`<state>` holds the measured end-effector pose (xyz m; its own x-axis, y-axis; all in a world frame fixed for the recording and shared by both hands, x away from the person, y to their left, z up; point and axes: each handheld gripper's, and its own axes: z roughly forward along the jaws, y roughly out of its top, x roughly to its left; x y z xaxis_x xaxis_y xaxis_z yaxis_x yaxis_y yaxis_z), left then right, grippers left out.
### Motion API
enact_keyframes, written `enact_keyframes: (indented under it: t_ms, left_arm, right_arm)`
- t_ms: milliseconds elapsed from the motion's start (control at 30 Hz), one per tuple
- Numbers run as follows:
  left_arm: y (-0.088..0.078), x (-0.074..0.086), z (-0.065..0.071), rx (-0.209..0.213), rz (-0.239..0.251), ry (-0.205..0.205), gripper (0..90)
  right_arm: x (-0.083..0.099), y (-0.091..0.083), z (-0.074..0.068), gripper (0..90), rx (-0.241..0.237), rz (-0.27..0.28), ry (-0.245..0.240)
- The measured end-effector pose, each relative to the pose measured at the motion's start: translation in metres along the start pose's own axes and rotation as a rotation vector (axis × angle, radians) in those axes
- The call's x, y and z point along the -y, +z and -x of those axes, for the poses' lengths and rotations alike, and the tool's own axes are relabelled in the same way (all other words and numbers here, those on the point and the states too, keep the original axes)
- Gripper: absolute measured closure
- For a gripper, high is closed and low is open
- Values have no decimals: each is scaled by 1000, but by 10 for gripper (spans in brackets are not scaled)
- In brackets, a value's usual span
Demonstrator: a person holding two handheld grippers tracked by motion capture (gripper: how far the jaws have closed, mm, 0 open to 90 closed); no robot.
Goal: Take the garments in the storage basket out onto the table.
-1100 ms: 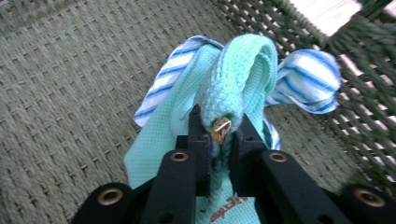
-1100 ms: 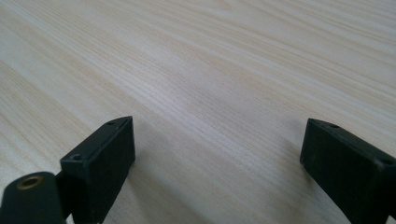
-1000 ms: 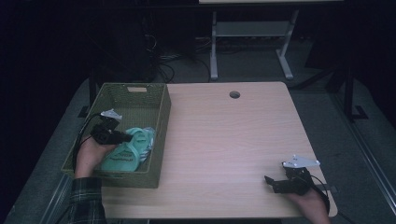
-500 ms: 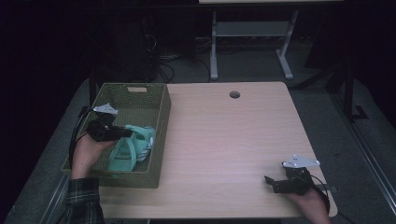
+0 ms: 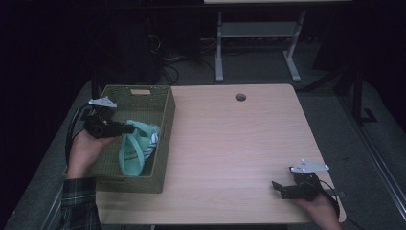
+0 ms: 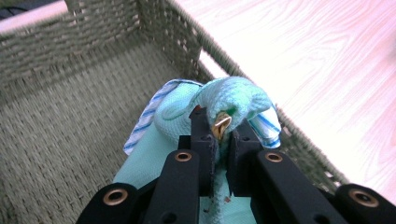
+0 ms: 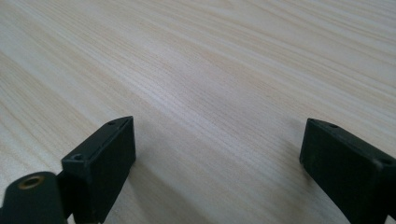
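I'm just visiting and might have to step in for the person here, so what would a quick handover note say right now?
Left gripper: shut on the mint-green cloth, held partly raised over the woven basket, its lower end hanging inside.
Right gripper: open, holding nothing, low over the wooden table near its front right corner.
Done: cloth gripped.
Left: probably lifting it clear of the basket and setting it on the table.

We are finding no writing, brand, number or sign that we can read. Toward the lower left of the high view, the mint-green cloth (image 5: 131, 152) is showing dark marks along one band, but they are staying too small and blurred to make out.
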<state>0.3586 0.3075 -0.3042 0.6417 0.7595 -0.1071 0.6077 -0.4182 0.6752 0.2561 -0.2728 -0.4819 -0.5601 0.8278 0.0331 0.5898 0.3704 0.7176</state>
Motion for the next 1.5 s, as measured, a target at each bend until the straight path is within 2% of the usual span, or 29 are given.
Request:
enact_keyframes:
  t_ms: [467, 667, 867, 1000, 1300, 1500]
  left_arm:
    - [-26, -30, 11, 0, 49, 35, 827]
    - [-38, -42, 16, 16, 90, 43, 828]
    - [-46, -56, 28, 30, 121, 62, 829]
    - [-40, -61, 39, 44, 127, 77, 829]
    - [-22, -76, 66, 106, 143, 114, 831]
    - [-4, -83, 79, 128, 150, 115, 832]
  right_arm:
    - [0, 0, 0, 100, -2, 0, -2]
    - [0, 0, 0, 100, -2, 0, -2]
    - [0, 0, 0, 100, -2, 0, -1]
    - [0, 0, 0, 100, -2, -1, -5]
    - [0, 0, 0, 101, -3, 0, -3]
    - [0, 0, 0, 101, -7, 1, -9]
